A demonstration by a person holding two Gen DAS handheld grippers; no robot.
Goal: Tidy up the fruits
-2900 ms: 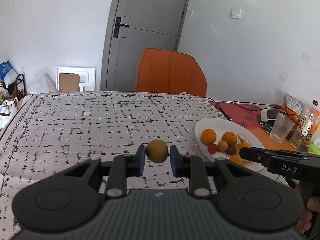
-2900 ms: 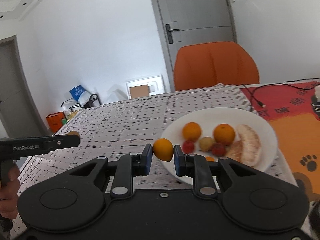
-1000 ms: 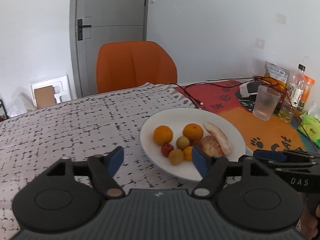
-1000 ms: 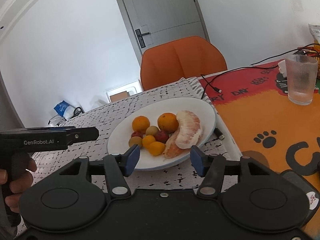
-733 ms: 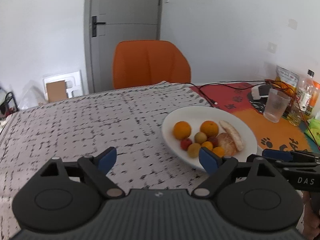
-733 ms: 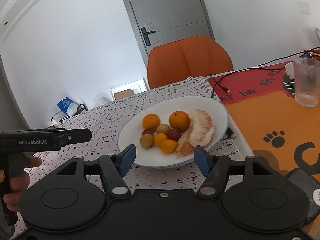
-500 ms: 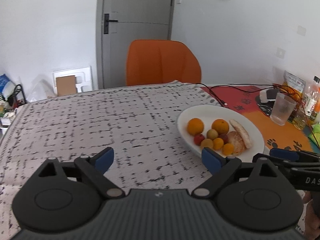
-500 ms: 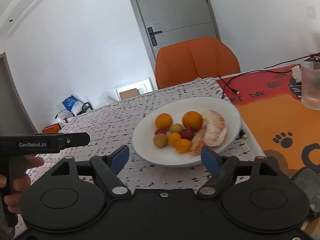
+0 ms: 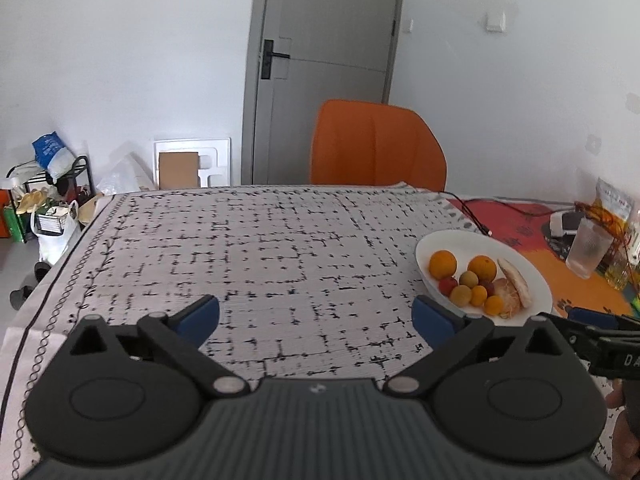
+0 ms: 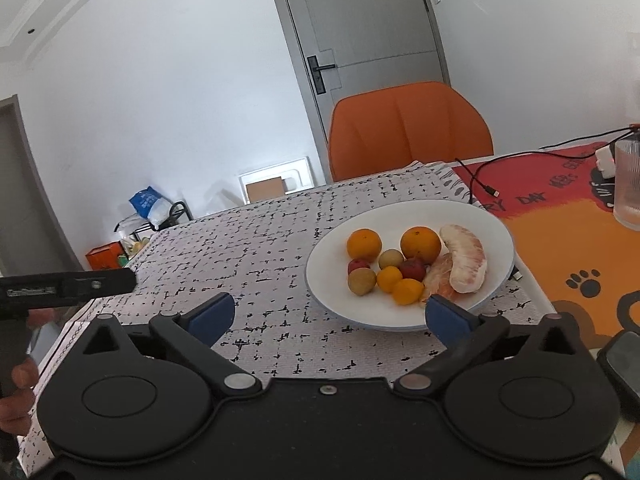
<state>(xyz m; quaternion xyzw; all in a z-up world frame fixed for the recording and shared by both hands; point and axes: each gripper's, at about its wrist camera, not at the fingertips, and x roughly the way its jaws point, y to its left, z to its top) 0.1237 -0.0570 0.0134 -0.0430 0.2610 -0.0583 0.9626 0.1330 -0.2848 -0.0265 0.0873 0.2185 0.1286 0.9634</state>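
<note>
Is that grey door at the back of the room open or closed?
Closed. In both wrist views the door sits flush in its frame, no gap or room beyond showing along its edges, with the black handle level.

Home dining room: patterned tablecloth (image 9: 280,248) over table, orange chair (image 9: 378,142) before grey door (image 9: 324,68), white fruit plate (image 10: 496,240), cartoon paw-print mat (image 10: 580,248), cluttered rack (image 9: 48,196) by wall.

The table (image 10: 532,280) carries a patterned cloth (image 10: 260,264) and an orange mat (image 10: 568,248). A white plate (image 10: 496,240) rests on the cloth. A glass (image 10: 628,184) and a cable (image 10: 480,180) lie on the mat.
</note>
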